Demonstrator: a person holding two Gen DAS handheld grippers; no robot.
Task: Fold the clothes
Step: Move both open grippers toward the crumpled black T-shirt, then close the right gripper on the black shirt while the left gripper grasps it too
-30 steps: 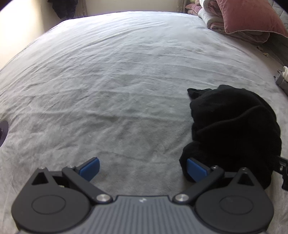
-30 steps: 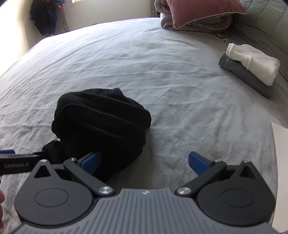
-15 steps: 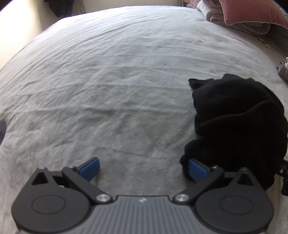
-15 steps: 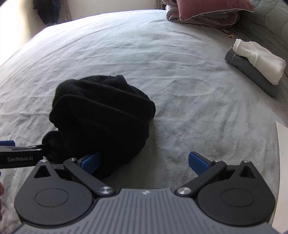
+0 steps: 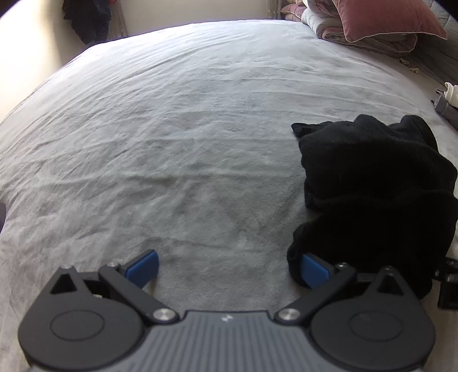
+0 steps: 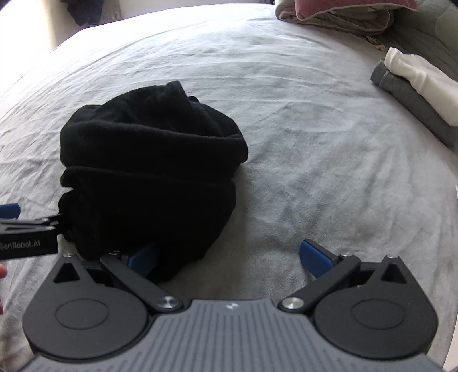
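Left gripper (image 5: 229,270) spread wide, nothing between the pads; its right pad (image 5: 315,270) touches the near edge of the black garment (image 5: 372,194). Right gripper (image 6: 230,259) also wide open, left pad (image 6: 143,259) tucked against the garment's near edge, right pad over bare sheet. Garment is a crumpled heap on the grey bedsheet (image 5: 171,143), between the two grippers. Wide bare sheet left of and beyond the heap. Right side: folded grey-and-white stack (image 6: 415,85), well apart from the heap. Far end: pink pillow (image 5: 386,20) on bundled bedding. Dark clothing (image 5: 88,20) hangs by the far wall.
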